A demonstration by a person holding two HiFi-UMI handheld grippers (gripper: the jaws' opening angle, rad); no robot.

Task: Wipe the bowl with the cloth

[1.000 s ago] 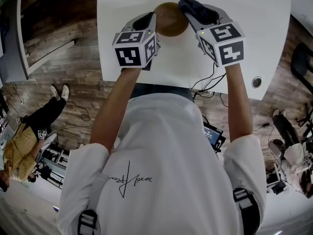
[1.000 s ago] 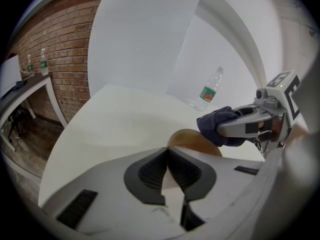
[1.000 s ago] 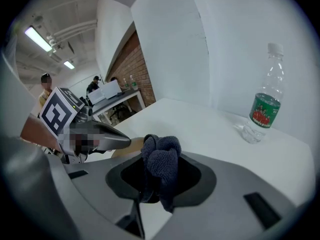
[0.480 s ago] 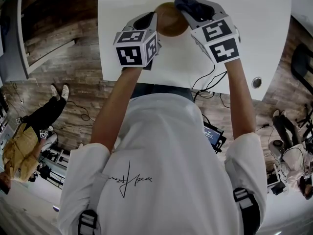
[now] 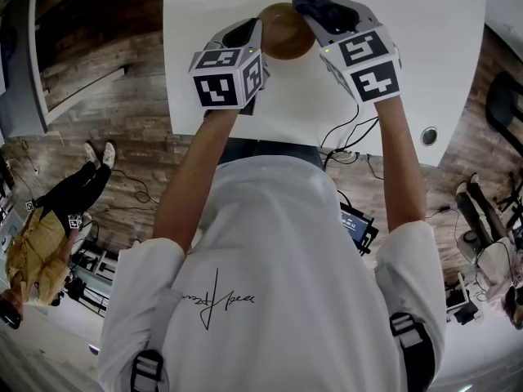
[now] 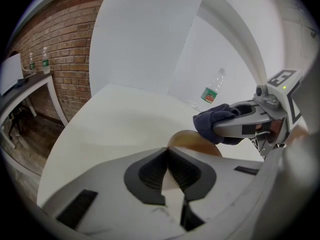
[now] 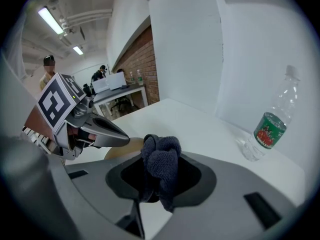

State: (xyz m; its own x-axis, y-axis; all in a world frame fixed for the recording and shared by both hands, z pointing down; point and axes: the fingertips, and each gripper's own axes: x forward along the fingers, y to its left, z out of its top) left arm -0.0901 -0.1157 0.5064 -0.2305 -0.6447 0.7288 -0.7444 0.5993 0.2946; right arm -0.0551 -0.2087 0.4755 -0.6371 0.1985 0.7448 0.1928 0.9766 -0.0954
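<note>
A brown bowl (image 5: 286, 31) is tilted above the white table (image 5: 425, 47). My left gripper (image 5: 260, 35) is shut on its left rim; in the left gripper view the jaws meet on the thin edge of the bowl (image 6: 196, 143). My right gripper (image 5: 317, 13) is shut on a bunched dark blue cloth (image 5: 315, 5), which rests against the bowl's far right edge. In the right gripper view the cloth (image 7: 160, 161) fills the gap between the jaws, with the bowl (image 7: 120, 148) just beyond it to the left and the left gripper's tip over it.
A clear plastic bottle (image 7: 267, 126) with a green label stands on the table by the white wall, also seen as the bottle (image 6: 212, 91) behind the bowl. Cables (image 5: 347, 141) hang off the table's near edge. People are standing on the wood floor to both sides.
My right gripper has shifted slightly up and toward the bowl with the cloth, turning a little. The left gripper and bowl have hardly moved.
</note>
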